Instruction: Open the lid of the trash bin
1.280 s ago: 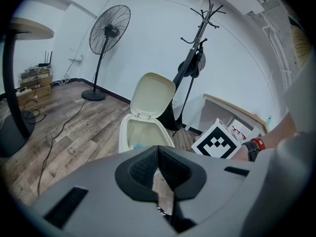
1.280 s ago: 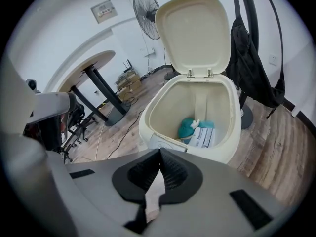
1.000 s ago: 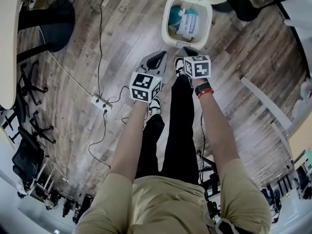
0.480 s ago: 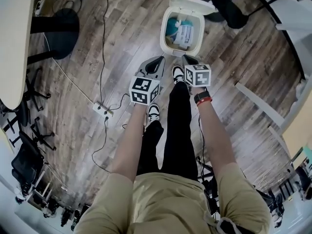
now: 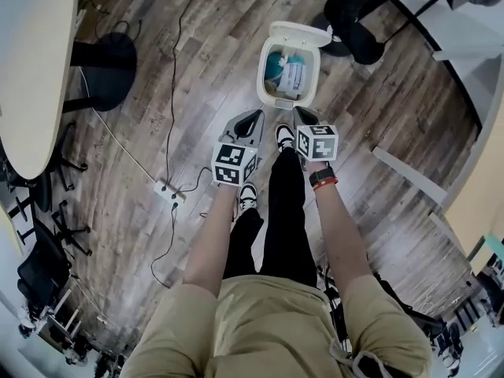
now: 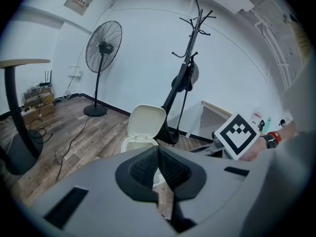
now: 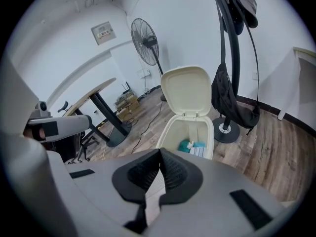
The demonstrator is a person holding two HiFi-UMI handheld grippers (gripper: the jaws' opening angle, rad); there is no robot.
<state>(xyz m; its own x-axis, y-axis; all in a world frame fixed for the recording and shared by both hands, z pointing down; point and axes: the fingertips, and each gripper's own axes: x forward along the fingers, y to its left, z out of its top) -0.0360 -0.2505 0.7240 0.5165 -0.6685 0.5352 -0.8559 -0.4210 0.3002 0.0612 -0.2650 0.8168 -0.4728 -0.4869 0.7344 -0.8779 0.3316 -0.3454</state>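
A cream trash bin (image 5: 268, 81) stands on the wooden floor ahead of the person's feet, its lid (image 5: 300, 33) swung up and back. Teal and white rubbish lies inside. The right gripper view shows the bin (image 7: 174, 132) with the lid (image 7: 186, 90) upright behind it; the left gripper view shows the bin (image 6: 133, 143) and lid (image 6: 146, 122) too. My left gripper (image 5: 250, 122) and right gripper (image 5: 305, 117) hang short of the bin, both shut with nothing between the jaws, touching neither bin nor lid.
A round table (image 5: 31, 69) on a black base is at the left. A power strip (image 5: 168, 189) and cables (image 5: 177, 46) lie on the floor. A coat stand base (image 5: 340, 12) sits behind the bin. A standing fan (image 6: 102, 48) is by the wall.
Both grippers have drawn back from the bin, and the bin appears farther and smaller in the head view. The lid stays up.
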